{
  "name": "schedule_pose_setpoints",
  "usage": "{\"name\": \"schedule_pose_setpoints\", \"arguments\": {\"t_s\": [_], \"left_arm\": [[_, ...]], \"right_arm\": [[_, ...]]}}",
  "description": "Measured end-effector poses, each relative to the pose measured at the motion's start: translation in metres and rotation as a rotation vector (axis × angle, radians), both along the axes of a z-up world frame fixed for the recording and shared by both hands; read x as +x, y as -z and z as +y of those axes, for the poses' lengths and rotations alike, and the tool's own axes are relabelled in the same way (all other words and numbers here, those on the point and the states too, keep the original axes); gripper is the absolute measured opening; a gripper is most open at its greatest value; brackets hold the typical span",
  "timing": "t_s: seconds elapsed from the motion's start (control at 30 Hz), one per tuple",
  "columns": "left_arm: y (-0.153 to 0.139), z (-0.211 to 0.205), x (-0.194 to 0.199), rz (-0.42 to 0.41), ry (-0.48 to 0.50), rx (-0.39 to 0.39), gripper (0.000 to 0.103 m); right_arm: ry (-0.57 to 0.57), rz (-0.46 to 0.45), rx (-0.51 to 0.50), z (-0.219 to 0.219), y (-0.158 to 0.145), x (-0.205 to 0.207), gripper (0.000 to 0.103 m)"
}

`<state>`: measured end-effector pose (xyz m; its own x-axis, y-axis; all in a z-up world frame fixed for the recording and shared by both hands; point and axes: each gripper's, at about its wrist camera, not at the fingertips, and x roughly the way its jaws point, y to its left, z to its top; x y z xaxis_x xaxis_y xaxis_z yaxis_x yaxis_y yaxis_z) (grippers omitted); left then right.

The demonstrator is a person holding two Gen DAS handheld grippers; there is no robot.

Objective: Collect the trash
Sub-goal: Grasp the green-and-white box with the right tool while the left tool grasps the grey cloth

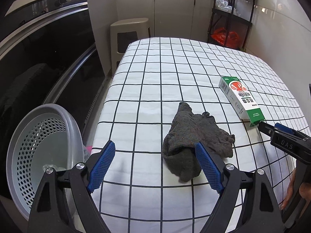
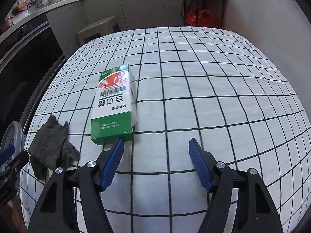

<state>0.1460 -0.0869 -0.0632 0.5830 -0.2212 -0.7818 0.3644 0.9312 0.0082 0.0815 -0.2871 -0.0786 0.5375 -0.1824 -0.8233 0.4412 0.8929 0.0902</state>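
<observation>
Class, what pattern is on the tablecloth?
White tablecloth with a black grid; clearest in the right wrist view.

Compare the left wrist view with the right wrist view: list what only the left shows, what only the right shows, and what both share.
Only the left wrist view: the inside of the grey perforated basket beside the table, with something clear and crumpled in it, and the left gripper open, one pad at the dark grey rag.
Only the right wrist view: the right gripper open, its left pad near the green and white box.
Both: rag, box, checked tablecloth, beige stool, orange bag on the black shelf.
</observation>
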Motion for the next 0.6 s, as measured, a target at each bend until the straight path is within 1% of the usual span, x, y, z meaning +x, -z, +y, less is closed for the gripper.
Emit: {"name": "schedule_pose_setpoints", "arguments": {"t_s": [0.13,0.23,0.3,0.37,0.6], "left_arm": [[0.003,-0.005,0.001,0.010,-0.001,-0.001,0.083],[0.004,-0.008,0.002,0.011,-0.005,-0.001,0.083],[0.004,-0.010,0.003,0.007,-0.010,0.000,0.083],[0.005,-0.012,0.005,0.006,-0.017,0.000,0.083],[0.009,-0.019,0.011,0.009,-0.031,0.003,0.083]], "right_arm": [[0.001,-0.015,0.008,-0.004,-0.005,-0.004,0.067],[-0.021,-0.049,0.002,-0.002,-0.015,-0.008,0.067],[-0.035,-0.077,0.019,-0.001,-0.020,-0.007,0.067],[-0.054,-0.084,0.048,0.000,-0.022,-0.001,0.067],[-0.100,-0.094,0.072,0.009,-0.026,0.029,0.067]]}}
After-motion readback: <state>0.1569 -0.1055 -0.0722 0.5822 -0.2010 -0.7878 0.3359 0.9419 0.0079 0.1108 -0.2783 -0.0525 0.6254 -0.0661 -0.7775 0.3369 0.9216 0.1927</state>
